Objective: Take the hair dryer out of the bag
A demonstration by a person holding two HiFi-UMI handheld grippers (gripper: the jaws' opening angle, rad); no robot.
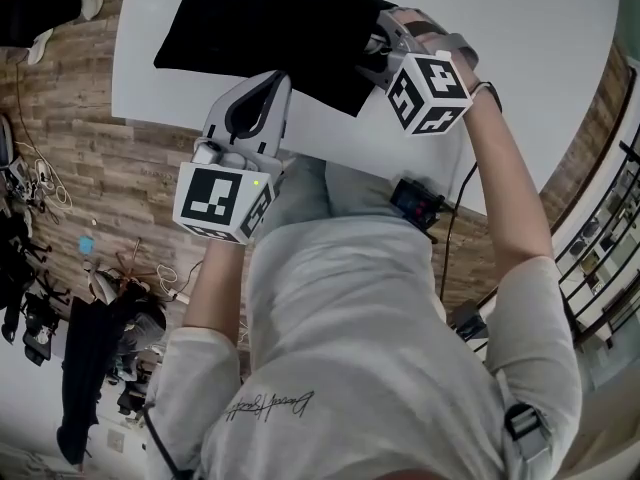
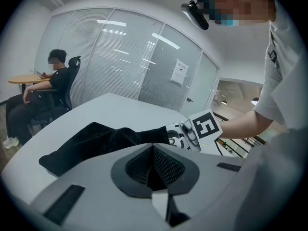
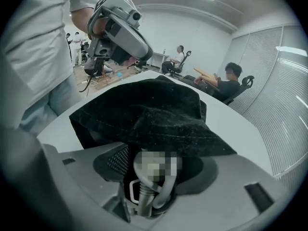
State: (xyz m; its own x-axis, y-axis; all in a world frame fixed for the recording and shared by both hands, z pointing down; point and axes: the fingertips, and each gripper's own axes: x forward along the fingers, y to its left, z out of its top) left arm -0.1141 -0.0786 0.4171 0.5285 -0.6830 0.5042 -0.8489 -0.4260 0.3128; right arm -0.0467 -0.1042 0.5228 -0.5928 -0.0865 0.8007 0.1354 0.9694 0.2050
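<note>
Left tongs [image 2: 154,150]: jaws together, nothing in them, just short of the black bag [image 2: 96,141].
Right tongs [image 3: 159,163]: jaws wide apart at the bag's mouth, flanking the hair dryer [image 3: 144,192], not squeezing it.
Hair dryer: grey ribbed end showing, the rest inside the bag.
Bag: slumped on the white table [image 1: 540,28].

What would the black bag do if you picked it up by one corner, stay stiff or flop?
Probably flop: the black bag is wrinkled and sags in folds. It looks like soft, fuzzy cloth, so it likely would not slip easily. Lying low on the white table, it shouldn't roll.
</note>
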